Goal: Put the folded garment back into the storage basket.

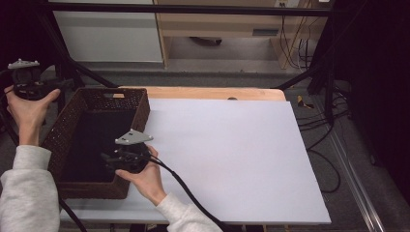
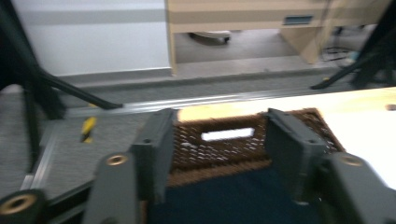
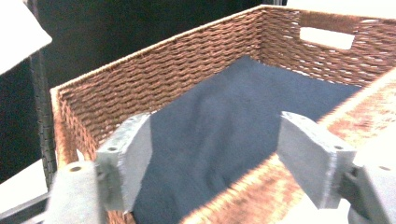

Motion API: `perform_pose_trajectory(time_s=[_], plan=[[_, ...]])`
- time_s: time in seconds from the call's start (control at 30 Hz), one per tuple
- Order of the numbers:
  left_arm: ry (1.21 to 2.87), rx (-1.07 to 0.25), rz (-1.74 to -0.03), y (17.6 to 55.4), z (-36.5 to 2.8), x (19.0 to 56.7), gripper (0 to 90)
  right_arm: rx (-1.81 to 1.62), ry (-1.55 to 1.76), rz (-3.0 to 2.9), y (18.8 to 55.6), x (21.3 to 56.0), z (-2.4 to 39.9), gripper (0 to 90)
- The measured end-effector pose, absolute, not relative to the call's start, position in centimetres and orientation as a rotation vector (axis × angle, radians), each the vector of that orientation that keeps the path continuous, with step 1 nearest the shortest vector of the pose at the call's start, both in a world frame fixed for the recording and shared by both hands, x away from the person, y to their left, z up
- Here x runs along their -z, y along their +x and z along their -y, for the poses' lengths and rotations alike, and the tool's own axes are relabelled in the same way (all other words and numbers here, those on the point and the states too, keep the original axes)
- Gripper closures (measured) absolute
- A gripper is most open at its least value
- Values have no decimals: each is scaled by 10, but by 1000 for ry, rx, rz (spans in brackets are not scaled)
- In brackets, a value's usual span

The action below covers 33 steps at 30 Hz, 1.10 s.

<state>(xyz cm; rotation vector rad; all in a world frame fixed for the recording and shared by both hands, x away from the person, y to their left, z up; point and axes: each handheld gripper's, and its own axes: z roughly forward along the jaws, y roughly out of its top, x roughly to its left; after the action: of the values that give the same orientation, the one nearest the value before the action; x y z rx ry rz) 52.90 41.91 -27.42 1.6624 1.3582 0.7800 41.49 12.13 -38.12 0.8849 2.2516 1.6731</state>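
two tongs work around one woven basket point(image 1: 62, 126) that stands on the left end of the white table point(image 1: 232, 159). seen from the high view, the left tongs point(image 1: 29, 83) are held up outside the basket's far left corner, off the table's edge, in a hand with a grey sleeve. the right tongs point(image 1: 110, 159) hang over the basket's right wall near its front corner, pointing left into the basket, with a black cable trailing back across the table. a dark cloth point(image 1: 94, 145) lies on the basket's floor.

from the left gripper view, the jaws of the left tongs point(image 2: 219, 149) stand spread with nothing between them; beyond them are the basket's end wall with its handle slot point(image 2: 228, 134) and the dark cloth point(image 2: 233, 196) below.

from the right gripper view, the jaws of the right tongs point(image 3: 219, 163) stand spread and grip nothing. the basket's near rim point(image 3: 261, 182) runs between them, and the dark blue cloth point(image 3: 243, 107) lies flat inside the basket, reaching its walls, apart from both jaws.
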Motion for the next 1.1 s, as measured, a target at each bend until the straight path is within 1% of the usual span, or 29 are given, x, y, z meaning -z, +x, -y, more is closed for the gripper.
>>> perform_pose_trajectory(time_s=[0.07,0.13,0.2,0.3,0.33,0.37,0.43,0.53,0.7,0.83,1.1], plan=[[1655,-762,-1337,524,-414,279,347,-1687,861,-2238,415,380,-107,232],[1659,-762,-1328,520,-409,283,318,-1686,866,-2230,415,378,-96,209],[1667,-750,-1312,517,-403,285,262,-1688,866,-2234,414,377,-85,189],[1659,-727,-1287,513,-397,289,233,-1687,844,-2237,413,376,-78,163],[1665,-703,-1279,510,-391,293,202,-1678,849,-2263,412,376,-70,137],[1670,-696,-1276,509,-389,295,192,-1673,846,-2271,412,376,-67,130],[1672,-689,-1277,506,-384,298,139,-1655,848,-2274,412,377,-59,115],[1678,-668,-1269,501,-378,304,99,-1628,852,-2283,413,379,-44,81],[1696,-658,-1257,492,-365,310,36,-1609,895,-2280,415,382,-18,60],[1713,-648,-1217,484,-351,315,21,-1615,918,-2276,416,385,1,51],[1738,-621,-1130,470,-322,320,21,-1545,919,-2288,417,394,30,55]])
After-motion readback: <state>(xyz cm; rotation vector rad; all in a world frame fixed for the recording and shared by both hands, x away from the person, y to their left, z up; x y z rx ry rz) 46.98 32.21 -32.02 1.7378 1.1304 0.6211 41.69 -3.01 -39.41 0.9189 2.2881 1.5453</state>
